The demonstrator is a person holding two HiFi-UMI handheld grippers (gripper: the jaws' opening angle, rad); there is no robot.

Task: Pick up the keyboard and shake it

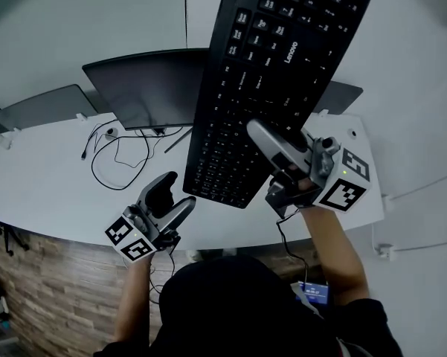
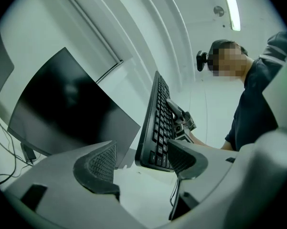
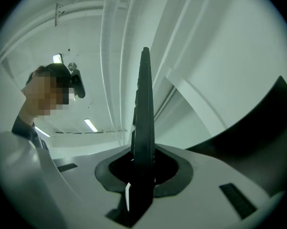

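A black keyboard (image 1: 275, 65) is lifted off the white desk (image 1: 52, 177) and tilted up, keys facing me. My right gripper (image 1: 271, 151) is shut on its right long edge near the lower end. In the right gripper view the keyboard (image 3: 144, 128) stands edge-on between the pads. My left gripper (image 1: 171, 199) hangs open over the desk's front edge, left of and below the keyboard, with nothing between its fingers. In the left gripper view the keyboard (image 2: 157, 123) rises beyond the open gripper (image 2: 143, 163), with the right gripper (image 2: 180, 120) clamped on it.
A dark monitor (image 1: 145, 88) stands at the back of the desk, a second dark screen (image 1: 44, 106) to its left. Black cables (image 1: 119, 155) loop on the desk in front of the monitor. A cable (image 1: 283, 229) hangs below the right gripper. Wood-look floor (image 1: 30, 296) lies below left.
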